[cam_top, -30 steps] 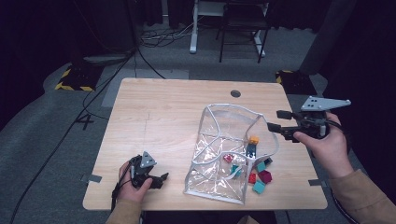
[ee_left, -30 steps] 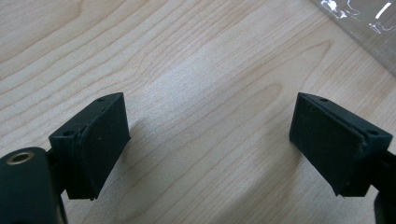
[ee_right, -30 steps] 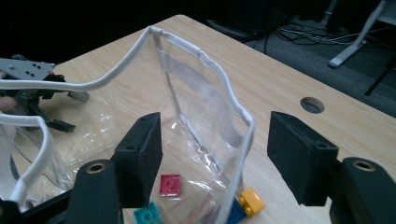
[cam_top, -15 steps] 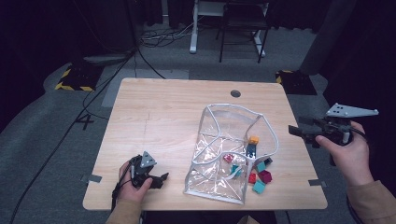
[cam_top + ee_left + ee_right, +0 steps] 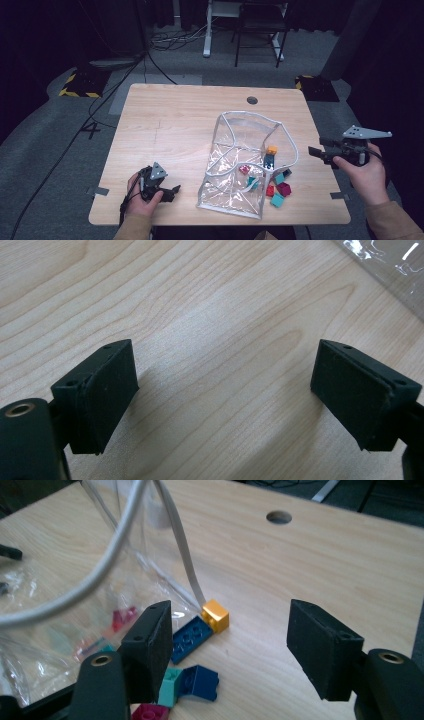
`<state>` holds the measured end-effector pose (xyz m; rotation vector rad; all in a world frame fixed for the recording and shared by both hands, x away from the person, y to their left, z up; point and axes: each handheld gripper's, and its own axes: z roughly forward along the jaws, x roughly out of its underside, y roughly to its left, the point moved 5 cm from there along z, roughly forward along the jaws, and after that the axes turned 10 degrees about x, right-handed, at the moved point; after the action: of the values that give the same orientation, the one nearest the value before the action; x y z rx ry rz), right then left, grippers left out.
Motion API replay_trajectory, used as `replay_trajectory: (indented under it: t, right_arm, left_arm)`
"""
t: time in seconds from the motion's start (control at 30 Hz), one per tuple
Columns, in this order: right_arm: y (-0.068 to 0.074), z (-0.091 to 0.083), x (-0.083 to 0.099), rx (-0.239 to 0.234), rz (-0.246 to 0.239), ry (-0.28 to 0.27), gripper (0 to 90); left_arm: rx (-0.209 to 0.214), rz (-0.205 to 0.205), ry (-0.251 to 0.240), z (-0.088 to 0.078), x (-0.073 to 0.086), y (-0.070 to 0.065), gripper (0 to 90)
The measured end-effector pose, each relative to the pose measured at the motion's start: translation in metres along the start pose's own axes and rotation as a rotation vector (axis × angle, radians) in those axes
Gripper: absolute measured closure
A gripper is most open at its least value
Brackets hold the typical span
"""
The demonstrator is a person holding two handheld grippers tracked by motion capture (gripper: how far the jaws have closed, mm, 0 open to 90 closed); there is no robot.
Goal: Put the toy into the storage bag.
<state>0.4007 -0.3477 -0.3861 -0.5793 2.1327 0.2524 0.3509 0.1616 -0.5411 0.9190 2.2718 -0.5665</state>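
At the frame's right edge, the right tool [image 5: 316,149] gaped empty near the bricks [image 5: 278,189]; lower left, the left tool [image 5: 172,191] rested open on the tabletop [image 5: 175,120].

Wooden table [image 5: 175,125], black chair [image 5: 260,25]

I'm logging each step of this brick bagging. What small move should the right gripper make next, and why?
Probably ease the right gripper forward and down toward the orange brick. Its jaws stand open with nothing between them, and that brick lies on the table against the clear bag at its rim, just ahead of the jaws.
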Motion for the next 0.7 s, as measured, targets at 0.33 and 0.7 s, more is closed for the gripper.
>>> replay_trajectory:
  t: [0.33, 0.7]
  right_arm:
    - [0.006, 0.034, 0.044, -0.015, 0.015, 0.082, 35.7]
    - [0.012, 0.068, 0.07, 0.009, -0.019, 0.147, 37.3]
  left_arm:
    - [0.0, -0.001, 0.0, 0.0, 0.0, 0.0, 11.7]
    - [0.0, 0.0, 0.0, 0.0, 0.0, 0.0, 11.7]
